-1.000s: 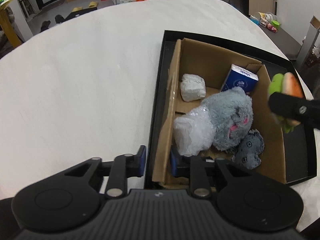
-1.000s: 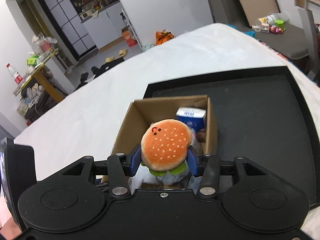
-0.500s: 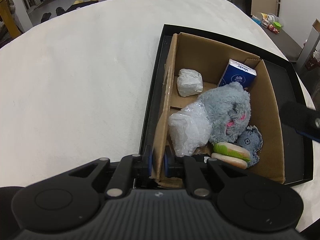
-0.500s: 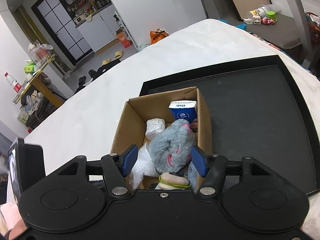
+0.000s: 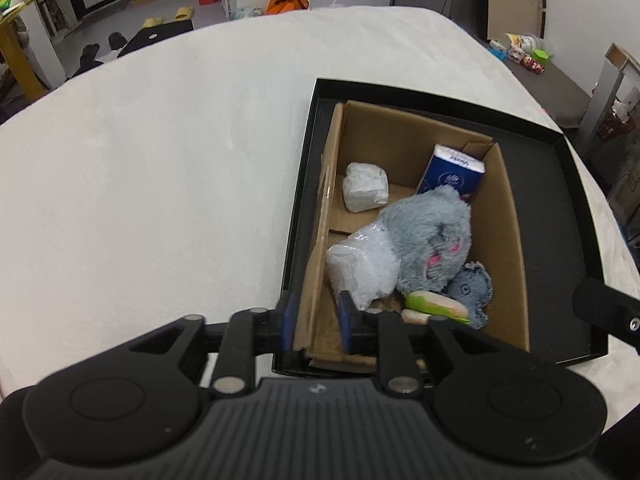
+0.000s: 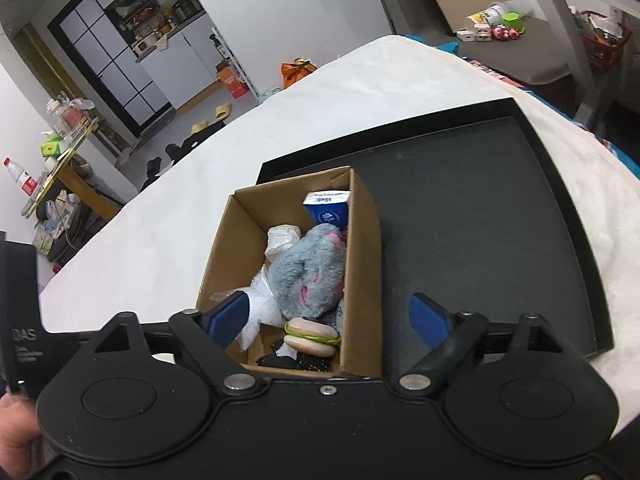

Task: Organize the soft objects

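A cardboard box stands in a black tray. Inside lie a grey plush, a plush burger on its side, a small blue-grey plush, a clear plastic bag, a white wad and a blue tissue pack. My left gripper straddles the box's near-left wall with a gap between the pads. My right gripper is open and empty above the box's near end.
The tray sits on a white padded tabletop. Its right part holds nothing. The floor and room clutter lie beyond the table's far edge.
My right gripper opened and dropped the burger into the box, then backed away. My left gripper closed on the box wall, then loosened again.
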`<state>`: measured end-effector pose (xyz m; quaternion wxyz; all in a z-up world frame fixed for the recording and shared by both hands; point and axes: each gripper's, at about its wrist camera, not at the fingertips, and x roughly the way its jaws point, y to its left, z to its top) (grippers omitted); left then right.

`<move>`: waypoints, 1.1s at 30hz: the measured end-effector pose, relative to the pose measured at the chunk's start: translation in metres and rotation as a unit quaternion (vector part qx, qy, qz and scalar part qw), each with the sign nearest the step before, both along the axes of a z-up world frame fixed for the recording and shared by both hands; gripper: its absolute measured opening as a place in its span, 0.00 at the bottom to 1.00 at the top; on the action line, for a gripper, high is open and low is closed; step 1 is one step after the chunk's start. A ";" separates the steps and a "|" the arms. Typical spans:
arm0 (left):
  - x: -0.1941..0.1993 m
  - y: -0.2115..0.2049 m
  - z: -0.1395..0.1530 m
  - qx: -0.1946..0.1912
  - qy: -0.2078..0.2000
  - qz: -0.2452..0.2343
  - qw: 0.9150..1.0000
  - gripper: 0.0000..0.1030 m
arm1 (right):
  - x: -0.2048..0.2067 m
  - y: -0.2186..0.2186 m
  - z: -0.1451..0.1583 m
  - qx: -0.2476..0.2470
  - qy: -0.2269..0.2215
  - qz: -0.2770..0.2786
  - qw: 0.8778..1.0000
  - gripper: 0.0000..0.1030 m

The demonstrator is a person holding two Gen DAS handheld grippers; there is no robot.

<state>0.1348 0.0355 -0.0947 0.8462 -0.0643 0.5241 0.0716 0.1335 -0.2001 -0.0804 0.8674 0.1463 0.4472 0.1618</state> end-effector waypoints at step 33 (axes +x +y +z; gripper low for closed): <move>-0.075 -0.035 0.118 0.028 -0.092 -0.046 0.994 0.99 | -0.054 -0.062 0.069 -0.079 -0.044 -0.070 0.993 1.00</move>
